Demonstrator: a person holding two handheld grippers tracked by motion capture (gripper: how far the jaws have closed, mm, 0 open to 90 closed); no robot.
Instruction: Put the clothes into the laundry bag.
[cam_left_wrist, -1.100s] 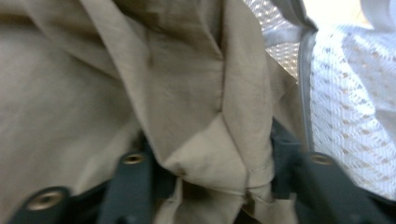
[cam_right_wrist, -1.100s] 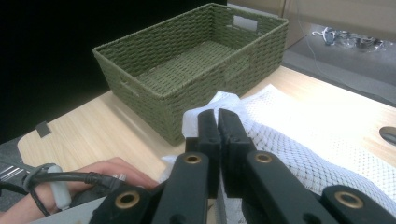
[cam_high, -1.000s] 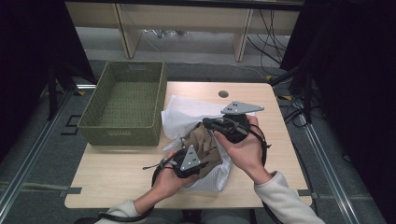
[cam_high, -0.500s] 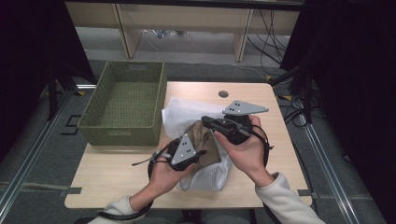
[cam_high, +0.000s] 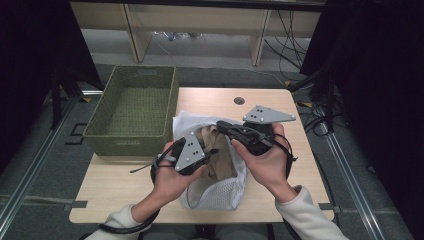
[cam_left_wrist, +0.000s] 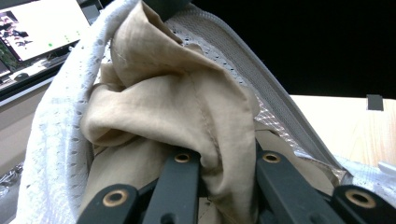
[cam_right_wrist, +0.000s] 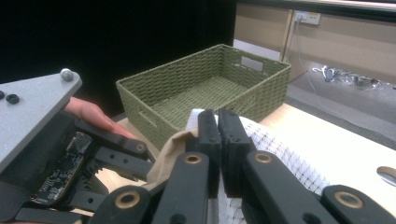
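A white mesh bag (cam_high: 215, 192) lies on the wooden table (cam_high: 115, 185) with a beige cloth (cam_high: 222, 160) bunched in its mouth. My left gripper (cam_high: 212, 152) is lifted over the bag. Its jaws have just been closing and now pinch a fold of the beige cloth (cam_left_wrist: 163, 102) between them, as the left gripper view (cam_left_wrist: 224, 161) shows. My right gripper (cam_high: 223, 126) points left from the other side. Its jaws (cam_right_wrist: 217, 119) are pressed together on the rim of the mesh bag (cam_right_wrist: 280, 149).
A green woven basket (cam_high: 132, 110) stands with nothing in it on the table's far left, close to the bag; it appears in the right gripper view (cam_right_wrist: 201, 93) too. A round cable hole (cam_high: 239, 100) sits near the table's back edge. Cables trail from both grippers.
My left gripper has risen and shifted left, drawing the beige cloth up from the mesh bag. The right gripper has lifted slightly with the bag's rim.
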